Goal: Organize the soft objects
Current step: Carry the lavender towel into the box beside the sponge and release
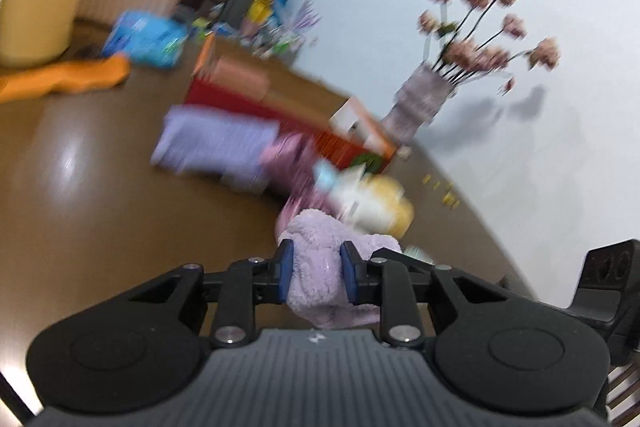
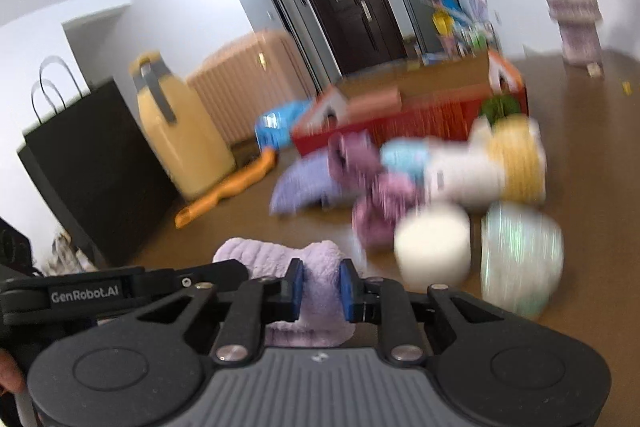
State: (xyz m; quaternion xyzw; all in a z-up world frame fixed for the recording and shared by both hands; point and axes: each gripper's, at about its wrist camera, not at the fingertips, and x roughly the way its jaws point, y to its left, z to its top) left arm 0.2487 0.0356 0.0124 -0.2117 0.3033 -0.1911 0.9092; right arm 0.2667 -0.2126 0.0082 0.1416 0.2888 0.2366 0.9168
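A fluffy lilac towel (image 1: pixel 320 247) is pinched between the blue pads of my left gripper (image 1: pixel 318 259), which is shut on it. My right gripper (image 2: pixel 322 277) is shut on another part of the same lilac towel (image 2: pixel 276 255), and the cloth hangs between the two above the brown floor. Ahead lies a blurred heap of soft things: a folded lavender cloth (image 1: pixel 216 143), a mauve plush (image 2: pixel 376 195), a white and yellow plush (image 2: pixel 492 163), a cream roll (image 2: pixel 434 247) and a pale green roll (image 2: pixel 520 259). The left gripper's body (image 2: pixel 80 293) shows at the left of the right wrist view.
An open red box (image 2: pixel 420 123) stands behind the heap. A black paper bag (image 2: pixel 88 163), a yellow suitcase (image 2: pixel 180 131) and a pink suitcase (image 2: pixel 248 83) line the left wall. An orange cloth (image 2: pixel 228 187) lies on the floor. A vase of flowers (image 1: pixel 424 103) stands by the white wall.
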